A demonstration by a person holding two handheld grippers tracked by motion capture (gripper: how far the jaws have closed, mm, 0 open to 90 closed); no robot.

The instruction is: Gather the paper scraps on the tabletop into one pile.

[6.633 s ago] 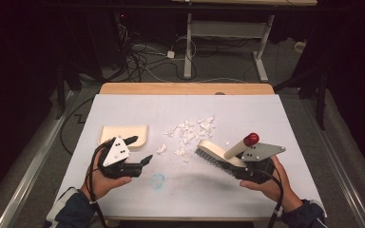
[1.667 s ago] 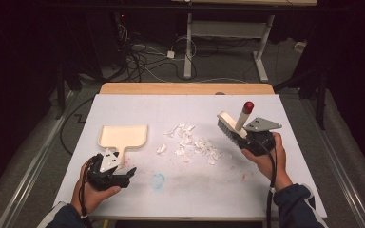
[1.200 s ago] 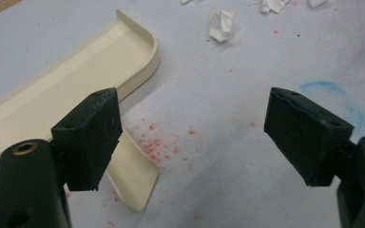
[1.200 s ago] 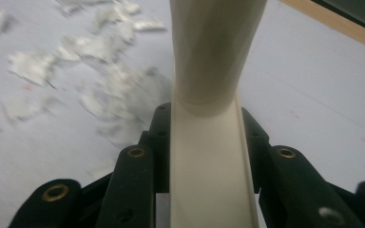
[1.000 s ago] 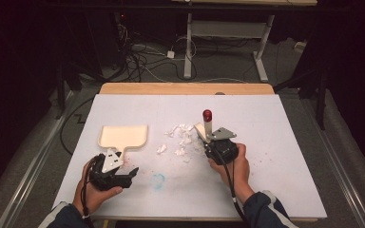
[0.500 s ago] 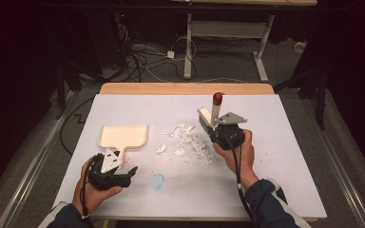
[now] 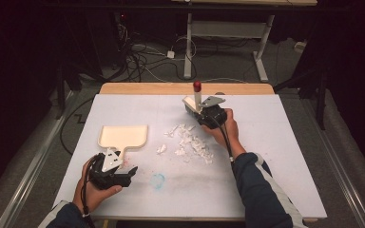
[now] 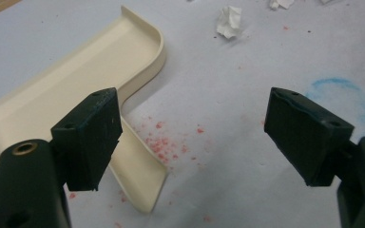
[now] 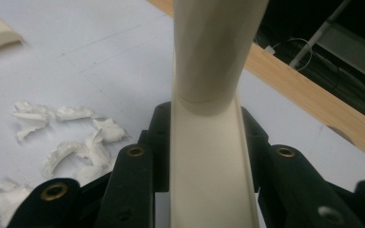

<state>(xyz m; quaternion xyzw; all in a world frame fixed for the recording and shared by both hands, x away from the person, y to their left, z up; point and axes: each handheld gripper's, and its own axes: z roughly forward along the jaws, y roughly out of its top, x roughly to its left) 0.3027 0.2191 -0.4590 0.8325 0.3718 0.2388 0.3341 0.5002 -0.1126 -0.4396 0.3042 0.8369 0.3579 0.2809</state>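
The right gripper [image 7: 200, 110] is held over the far middle of the table [image 7: 275, 156], just beyond the scattered paper scraps [image 7: 190, 143]. Its jaws are pressed onto the cream handle of a brush [image 7: 196, 99]; in the right gripper view the brush handle [image 9: 209, 118] runs straight up between the two black jaws and is pinched on both sides. From above, the handle stands nearly upright with its red tip at the top, and the brush head lies at the gripper's left, above the table surface. Whether the bristles touch the table cannot be told.

The left gripper [image 7: 123, 176] sits low at the near left of the table, held in the person's left hand [image 7: 91, 187]. Its jaws are spread wide with nothing between them, as the left gripper view shows plainly. The cream dustpan [image 7: 122, 137] lies flat on the table just beyond this gripper, its short handle pointing toward it. In the left gripper view the dustpan [image 8: 71, 99] handle passes beneath the left-hand jaw; contact cannot be confirmed.

The paper scraps lie in a loose patch between dustpan and brush, apart from both. One crumpled scrap [image 8: 230, 21] lies just beside the dustpan's open edge. Red specks [image 8: 164, 142] dot the table surface by the dustpan handle, and a faint blue ring [image 7: 157, 180] marks the sheet to the right of the left gripper.
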